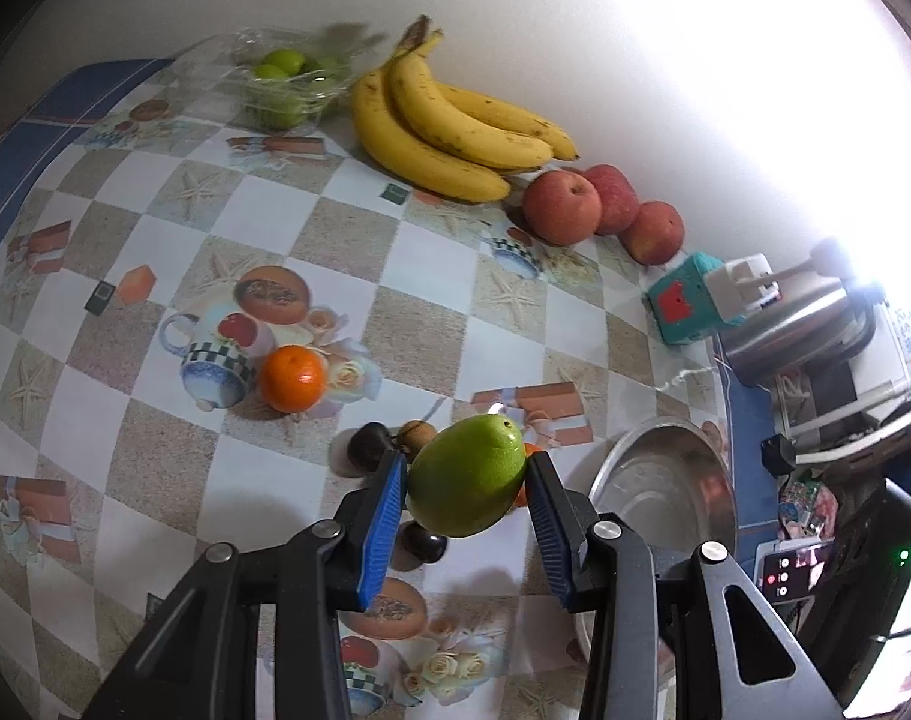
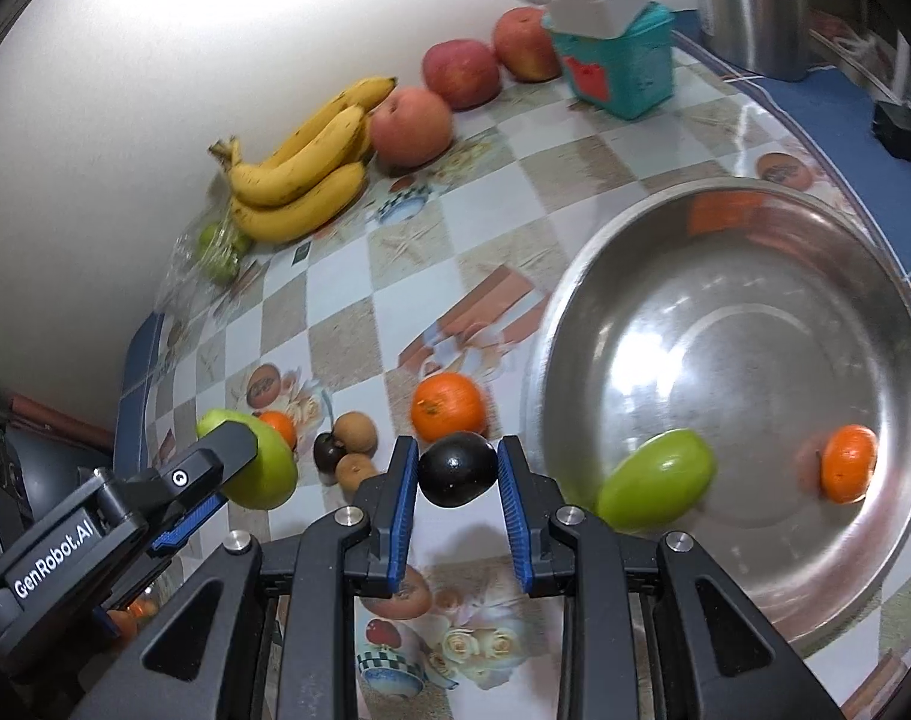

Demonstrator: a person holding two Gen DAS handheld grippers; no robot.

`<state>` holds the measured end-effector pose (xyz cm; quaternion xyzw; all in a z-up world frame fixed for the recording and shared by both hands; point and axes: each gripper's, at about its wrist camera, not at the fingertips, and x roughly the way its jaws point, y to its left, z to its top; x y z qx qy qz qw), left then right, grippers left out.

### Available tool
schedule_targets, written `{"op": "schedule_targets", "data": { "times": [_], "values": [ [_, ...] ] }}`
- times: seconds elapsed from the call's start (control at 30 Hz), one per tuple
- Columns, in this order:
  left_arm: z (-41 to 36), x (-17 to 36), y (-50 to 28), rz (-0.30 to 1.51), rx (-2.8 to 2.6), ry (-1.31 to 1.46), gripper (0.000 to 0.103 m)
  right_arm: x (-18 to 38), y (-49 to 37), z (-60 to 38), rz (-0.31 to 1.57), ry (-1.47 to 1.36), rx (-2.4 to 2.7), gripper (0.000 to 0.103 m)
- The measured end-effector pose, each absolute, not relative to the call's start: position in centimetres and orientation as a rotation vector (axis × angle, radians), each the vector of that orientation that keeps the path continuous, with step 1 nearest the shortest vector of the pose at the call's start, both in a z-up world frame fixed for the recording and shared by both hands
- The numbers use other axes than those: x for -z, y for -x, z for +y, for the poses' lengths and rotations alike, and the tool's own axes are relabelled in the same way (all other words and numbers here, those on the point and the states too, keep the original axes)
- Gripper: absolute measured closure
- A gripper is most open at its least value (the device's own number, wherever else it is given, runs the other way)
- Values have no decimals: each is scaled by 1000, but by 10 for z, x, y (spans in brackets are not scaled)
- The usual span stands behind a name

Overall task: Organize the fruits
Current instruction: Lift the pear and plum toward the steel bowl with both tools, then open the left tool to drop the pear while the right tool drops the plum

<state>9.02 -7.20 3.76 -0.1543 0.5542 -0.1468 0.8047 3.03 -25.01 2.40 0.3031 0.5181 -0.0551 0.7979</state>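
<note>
Here the table [image 1: 395, 312], under a checkered oilcloth printed with cups and fruit, takes up most of both views and runs back to a pale wall. On its right side sits the steel bowl [image 2: 755, 618], the biggest thing on it; a green mango [image 2: 656, 480] lies low on its near-left slope and a mandarin [image 2: 848, 463] lies at the right of its floor, the two apart.

Against the wall a bunch of bananas [image 1: 455, 120] lies flat, with three red apples [image 1: 599, 210] in a row just to its right, touching one another. Left of the bananas a clear plastic box [image 1: 275, 84] holds small green fruits. A teal carton [image 2: 623, 69] with a white adapter on top stands past the apples.

The left gripper [image 1: 467, 480] is clenched on a second green mango [image 1: 467, 480], its blue pads pressed to both flanks, the fruit held clear above the cloth just left of the bowl's rim. The right gripper [image 2: 458, 468] grips a dark plum [image 2: 458, 468] between its pads, near the bowl's left edge.

Loose on the cloth lie an orange [image 2: 449, 407] just behind the plum, another orange [image 1: 292, 378] further left, two brown longans [image 2: 356, 450] and one more dark plum [image 2: 329, 450] beside them.
</note>
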Motion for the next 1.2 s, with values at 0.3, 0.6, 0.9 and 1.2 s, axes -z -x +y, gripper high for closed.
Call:
{"op": "schedule_targets", "data": {
  "times": [0.3,0.6,0.9,1.2],
  "values": [
    [-118,-42,-78,1169,428,244,59,-27,-9,-300,1065,-714,256,75],
    [-172,-35,-71,1157,556,177,59,-24,13,-346,1037,-707,445,75],
    [-211,-24,-65,1106,655,97,59,-11,20,-368,1032,-704,537,75],
    [-227,-2,-65,1131,671,42,59,7,19,-377,1066,-687,583,75]
  ]
}}
